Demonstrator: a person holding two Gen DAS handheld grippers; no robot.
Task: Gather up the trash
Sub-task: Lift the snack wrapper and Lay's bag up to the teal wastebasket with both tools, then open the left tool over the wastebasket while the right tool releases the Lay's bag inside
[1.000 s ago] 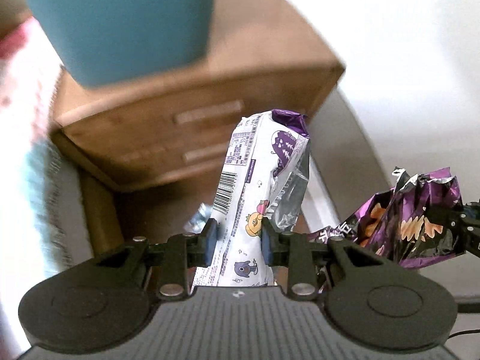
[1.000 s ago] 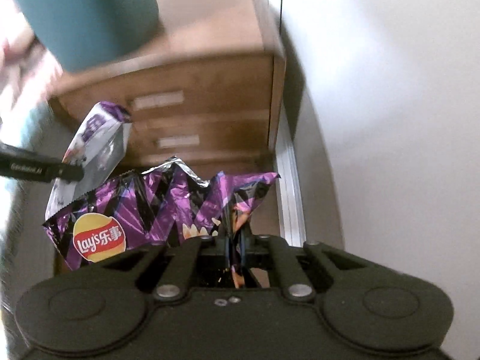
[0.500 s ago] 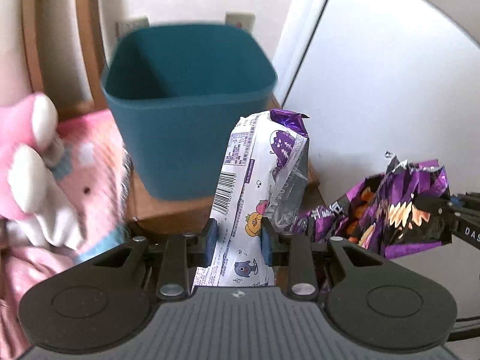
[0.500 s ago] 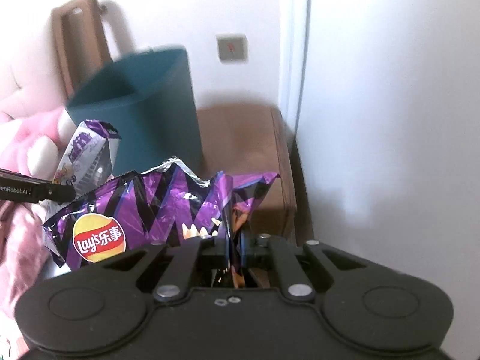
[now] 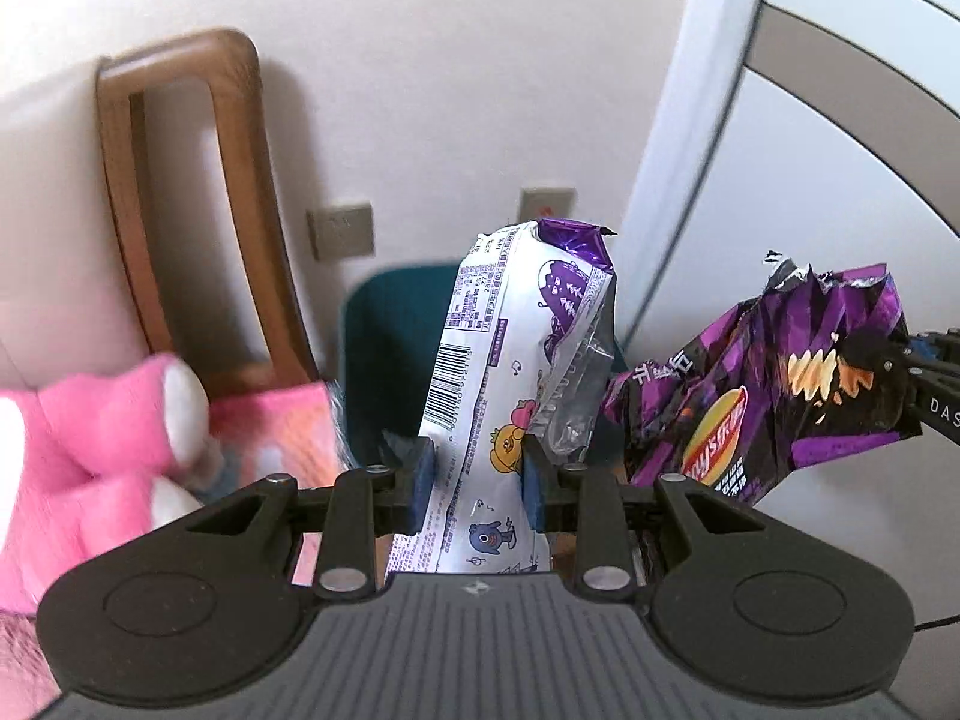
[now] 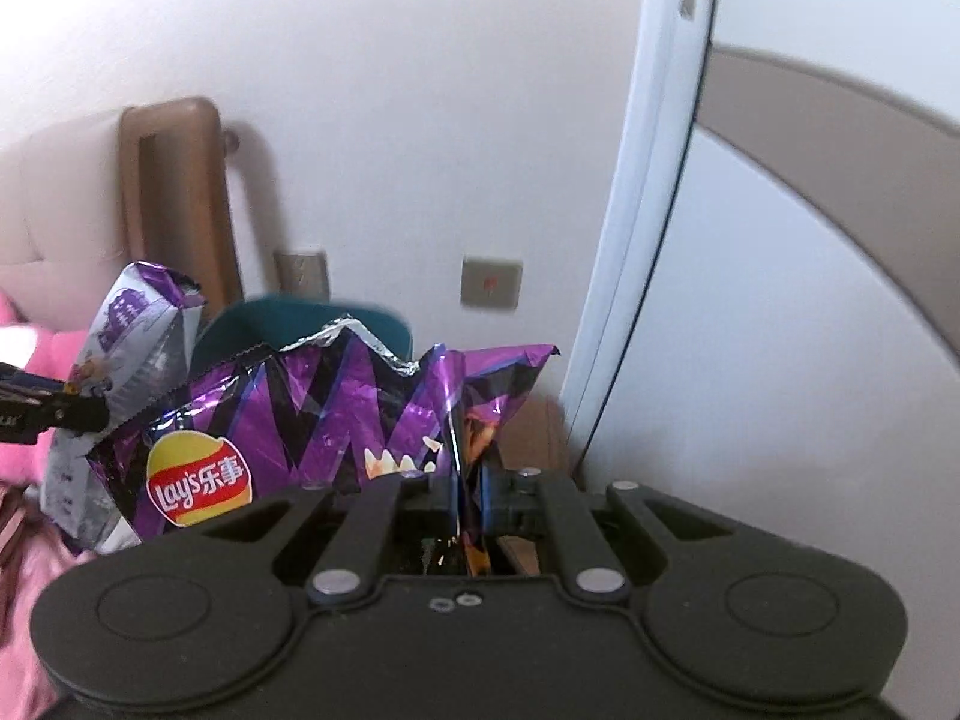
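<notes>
Purple crisp bag [image 6: 288, 420], logo "Lay's" plus Chinese characters: clamped in right gripper [image 6: 465, 489]. White snack bag [image 5: 504, 420], barcode, cartoon figures: clamped upright in left gripper [image 5: 474, 483]. Teal bin [image 5: 390, 354] behind both.

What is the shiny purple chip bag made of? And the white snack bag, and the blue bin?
Purple chip bag: looks like thin foil-lined plastic film; it is glossy, sharply creased, silver inside its torn top.
White snack bag: printed plastic film, probably; smooth, with silvery crinkled lining at its open side.
Blue bin: seems hard, matte plastic; one even teal colour, though blurred.
</notes>
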